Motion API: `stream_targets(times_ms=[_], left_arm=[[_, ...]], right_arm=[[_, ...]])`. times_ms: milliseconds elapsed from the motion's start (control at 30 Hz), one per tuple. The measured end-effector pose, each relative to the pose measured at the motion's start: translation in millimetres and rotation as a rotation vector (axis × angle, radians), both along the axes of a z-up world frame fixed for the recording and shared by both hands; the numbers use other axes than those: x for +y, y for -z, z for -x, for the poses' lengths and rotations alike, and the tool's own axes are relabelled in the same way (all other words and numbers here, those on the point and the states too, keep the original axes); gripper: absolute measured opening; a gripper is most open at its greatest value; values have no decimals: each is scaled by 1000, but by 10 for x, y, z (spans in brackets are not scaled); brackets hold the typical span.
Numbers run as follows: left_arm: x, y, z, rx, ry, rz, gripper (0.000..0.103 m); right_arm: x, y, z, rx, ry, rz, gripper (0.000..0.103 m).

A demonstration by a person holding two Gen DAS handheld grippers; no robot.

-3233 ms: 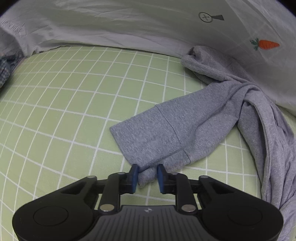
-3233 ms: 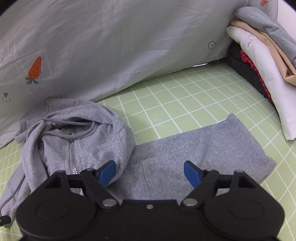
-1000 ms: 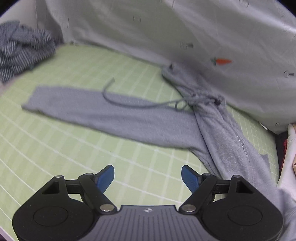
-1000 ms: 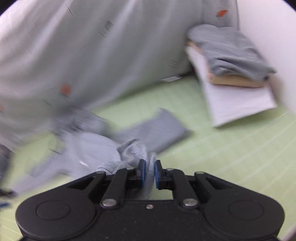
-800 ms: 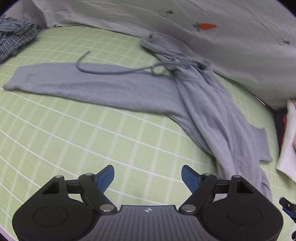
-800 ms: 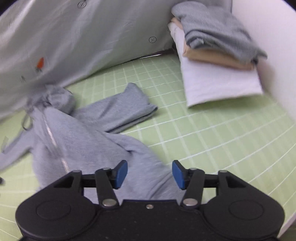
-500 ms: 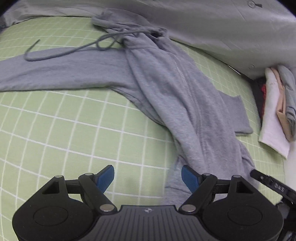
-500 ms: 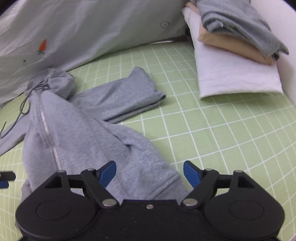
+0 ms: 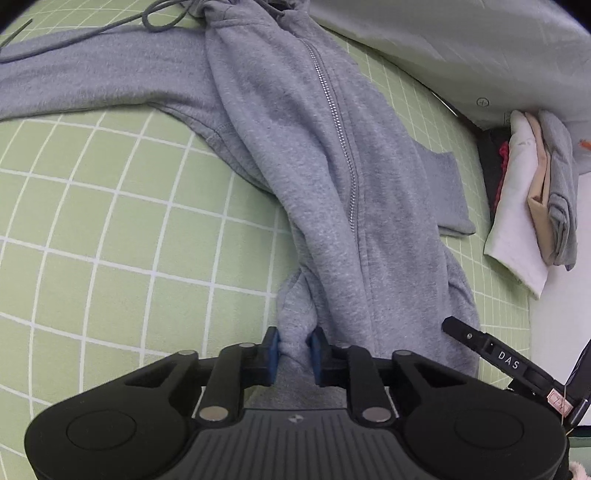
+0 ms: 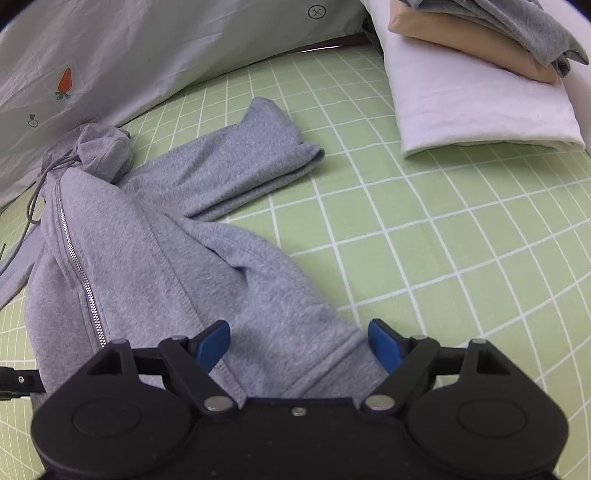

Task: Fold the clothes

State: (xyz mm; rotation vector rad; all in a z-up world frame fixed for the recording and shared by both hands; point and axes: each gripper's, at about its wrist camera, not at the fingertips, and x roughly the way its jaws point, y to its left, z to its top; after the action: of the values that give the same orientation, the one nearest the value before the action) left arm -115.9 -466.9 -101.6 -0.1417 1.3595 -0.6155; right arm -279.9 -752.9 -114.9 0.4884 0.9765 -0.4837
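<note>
A grey zip-up hoodie [image 9: 332,177] lies stretched out on the green checked sheet [image 9: 110,229], zipper up, one sleeve running far left, the other [image 10: 236,166] pointing right. My left gripper [image 9: 293,349] is shut on a bunched fold at the hoodie's bottom hem. My right gripper [image 10: 297,341] hovers open over the hem's right part [image 10: 306,354], with cloth under its spread blue fingers [image 10: 212,345] but nothing pinched. The right gripper's body [image 9: 513,365] shows at the lower right of the left wrist view.
A stack of folded clothes [image 10: 476,66], white, tan and grey, lies at the right by a white wall. A pale grey sheet with carrot prints [image 10: 147,55] rises behind the hoodie. The drawstring [image 9: 92,35] trails left over the sleeve.
My left gripper moved forward to the hoodie's hem and shut on a fold of it. My right gripper stayed open and edged closer over the hem.
</note>
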Motion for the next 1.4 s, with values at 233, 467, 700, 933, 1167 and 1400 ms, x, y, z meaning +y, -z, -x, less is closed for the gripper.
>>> stream_targets(times_ms=[233,467,700,933,1167,1400], left_arm=[[645,-389,99,-176,-190,-24,12],[1852,-724,271,-262,-432,-96,12],[2539,-474,410,-127,-494,-137,22],[2678,-516,102,-159,-481,-148,44],[2773,-514,-315,-173,-482,-166,77],[2983,-372,-1081,-151,-511,-225,80]], right_arm=[[279,-39,121,14,-35,6,82],[989,-49,185,24,-150,-34,83],[1650,-89,-1,44,-226,-24,83],[1807,-124,-180,53,-159,-2,83],[1838,-199,-377,42,-81,45,101],[2020,-148,-769,82,-54,83,102]])
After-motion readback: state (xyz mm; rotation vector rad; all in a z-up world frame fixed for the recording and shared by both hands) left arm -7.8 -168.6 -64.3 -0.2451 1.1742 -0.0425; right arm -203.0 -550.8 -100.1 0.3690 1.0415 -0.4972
